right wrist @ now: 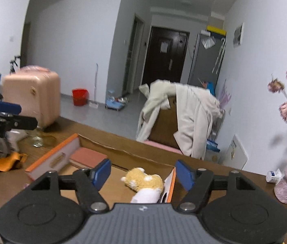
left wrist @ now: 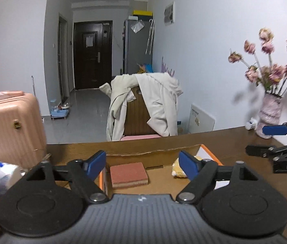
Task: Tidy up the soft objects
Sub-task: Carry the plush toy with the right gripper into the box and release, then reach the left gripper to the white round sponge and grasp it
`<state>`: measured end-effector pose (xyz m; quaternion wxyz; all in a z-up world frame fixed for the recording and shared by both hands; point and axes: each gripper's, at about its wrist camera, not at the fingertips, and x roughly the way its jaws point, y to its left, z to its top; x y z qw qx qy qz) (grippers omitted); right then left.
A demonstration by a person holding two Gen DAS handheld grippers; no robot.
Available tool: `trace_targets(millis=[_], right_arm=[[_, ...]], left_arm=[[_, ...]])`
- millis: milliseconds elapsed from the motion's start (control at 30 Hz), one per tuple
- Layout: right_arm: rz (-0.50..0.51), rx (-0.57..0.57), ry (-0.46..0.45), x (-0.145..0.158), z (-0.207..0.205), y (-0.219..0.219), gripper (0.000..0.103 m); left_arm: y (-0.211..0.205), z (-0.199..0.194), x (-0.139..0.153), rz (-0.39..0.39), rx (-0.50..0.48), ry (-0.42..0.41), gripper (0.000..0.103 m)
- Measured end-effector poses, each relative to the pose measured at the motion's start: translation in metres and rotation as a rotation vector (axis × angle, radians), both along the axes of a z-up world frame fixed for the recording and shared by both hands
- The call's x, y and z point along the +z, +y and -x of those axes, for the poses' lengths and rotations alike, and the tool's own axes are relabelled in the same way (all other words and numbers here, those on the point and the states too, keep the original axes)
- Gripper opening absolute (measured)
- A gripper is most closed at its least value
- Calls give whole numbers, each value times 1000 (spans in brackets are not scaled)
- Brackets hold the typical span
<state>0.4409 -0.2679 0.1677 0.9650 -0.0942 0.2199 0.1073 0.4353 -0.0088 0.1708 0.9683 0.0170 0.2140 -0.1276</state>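
We see the sponge lying flat in the left part of the cardboard box, and the plush toy lying at its right end against the orange wall. Our left gripper hangs above the box, tilted downward, its blue fingers spread wide and holding nothing. Our right gripper hovers over the toy, likewise tilted down and released. A vase of flowers stands to the right on the table.
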Motion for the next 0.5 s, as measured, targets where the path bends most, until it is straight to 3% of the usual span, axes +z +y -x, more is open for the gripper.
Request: trace_targets(millis=[233,400,500], right_arm=[[-58,62,-63,19,112,6,80],[-81,97,-98,7,179,13,83],[-84,94,-119,-9,214,18,84]], left_arm=[[22,101,-5,5,24,-33,86],[27,162,-33,-10,38,-35,86],[27,205,-47,-21,44,-77,88]])
